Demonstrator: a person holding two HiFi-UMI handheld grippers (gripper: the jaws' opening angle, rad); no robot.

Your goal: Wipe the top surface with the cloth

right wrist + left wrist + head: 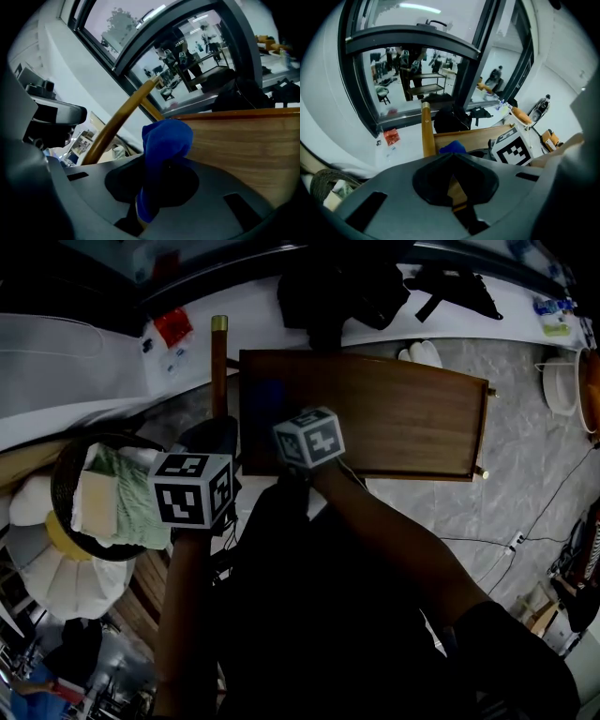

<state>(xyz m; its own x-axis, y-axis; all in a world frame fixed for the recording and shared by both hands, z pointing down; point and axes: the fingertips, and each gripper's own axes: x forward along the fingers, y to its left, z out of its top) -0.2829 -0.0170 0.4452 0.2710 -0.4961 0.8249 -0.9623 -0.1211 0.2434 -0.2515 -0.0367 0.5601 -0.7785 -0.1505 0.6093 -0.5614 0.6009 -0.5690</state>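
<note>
We count one blue cloth point(165, 136). It is bunched up and clenched between the jaws of the right hand-held gripper point(159, 164), and its free end stands up past them. It sits over the left part of the one wooden bench point(403, 418), close to the near-left corner. We cannot tell whether it touches the wood.

There are two hand-held grippers. The left hand-held gripper point(451, 161) sits just off the bench's left edge, by the near-left corner. Its jaws are drawn together, leaving only a thin slit where a sliver of wood shows. We see nothing clamped in them.

One wooden pole point(218, 371) with a brass-coloured cap runs along the left edge, up to the far-left corner. Beyond that corner, one red packet point(173, 326) lies on a white ledge. Two black bags point(342, 287) rest on the ledge past the far edge.

Left of the bench there is one dark round basket point(58, 486). It holds one folded green cloth point(131, 507) and one pale yellow block point(97, 502), side by side. Well past the right edge stands one white tub point(561, 385), and we cannot make out what is in it.
</note>
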